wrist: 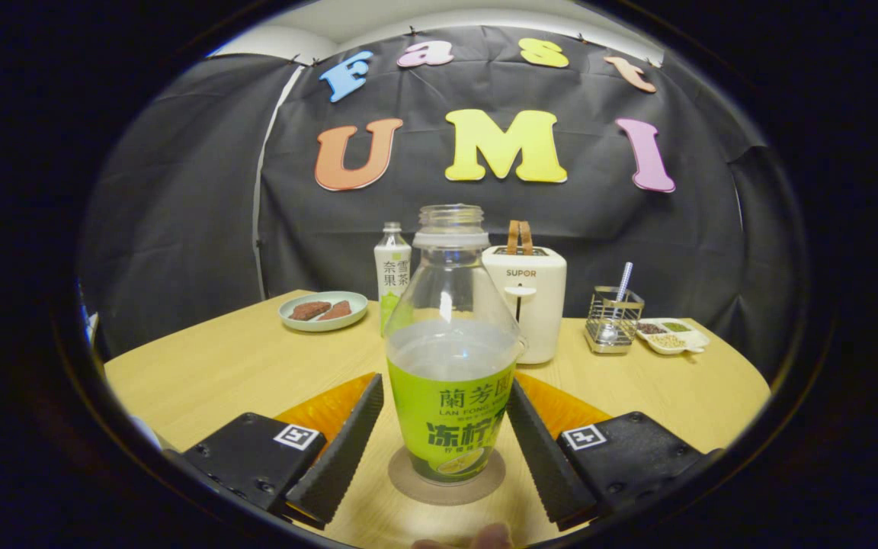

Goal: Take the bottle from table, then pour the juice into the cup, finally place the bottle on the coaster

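- Bottle [450, 366] stands upright on the round coaster [412, 480], between the gripper [445, 427] fingers; cap off, partly full.
- Fingers are spread, flanking the label; a gap appears on each side, though fisheye distortion makes contact hard to rule out.
- Long axis vertical, dead ahead.
- Judgement: placing looks done; straight pull-back remains.
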Tool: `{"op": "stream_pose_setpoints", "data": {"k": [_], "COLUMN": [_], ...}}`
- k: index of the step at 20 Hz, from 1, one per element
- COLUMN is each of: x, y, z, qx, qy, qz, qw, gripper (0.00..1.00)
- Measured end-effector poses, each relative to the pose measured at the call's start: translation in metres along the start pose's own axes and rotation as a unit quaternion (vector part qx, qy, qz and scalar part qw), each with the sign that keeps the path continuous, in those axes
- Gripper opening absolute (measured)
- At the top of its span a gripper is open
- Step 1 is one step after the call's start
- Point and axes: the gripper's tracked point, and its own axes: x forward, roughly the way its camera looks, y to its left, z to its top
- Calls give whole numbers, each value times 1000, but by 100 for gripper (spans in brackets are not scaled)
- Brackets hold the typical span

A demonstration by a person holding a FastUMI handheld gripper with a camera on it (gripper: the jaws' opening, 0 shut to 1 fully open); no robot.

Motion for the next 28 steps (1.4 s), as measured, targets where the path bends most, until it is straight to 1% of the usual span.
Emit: {"op": "stream_pose_setpoints", "data": {"k": [4,8,12,16,19,22,24,26,28], "x": [-18,-54,-114,-176,-225,-272,-300,-322,-337], "y": [-2,-10,-15,-30,-52,-63,-72,-74,-81], "z": [3,12,32,45,56,61,61,59,54], "qx": [23,39,41,33,13,17,5,6,22], "qy": [-3,-17,-53,-91,-128,-149,-157,-167,-175], "qz": [-3,-13,-17,-27,-54,-65,-79,-77,-73], "qw": [1000,999,998,995,990,987,984,983,982], "gripper": [100,100,100,100,100,99,99,100,99]}}
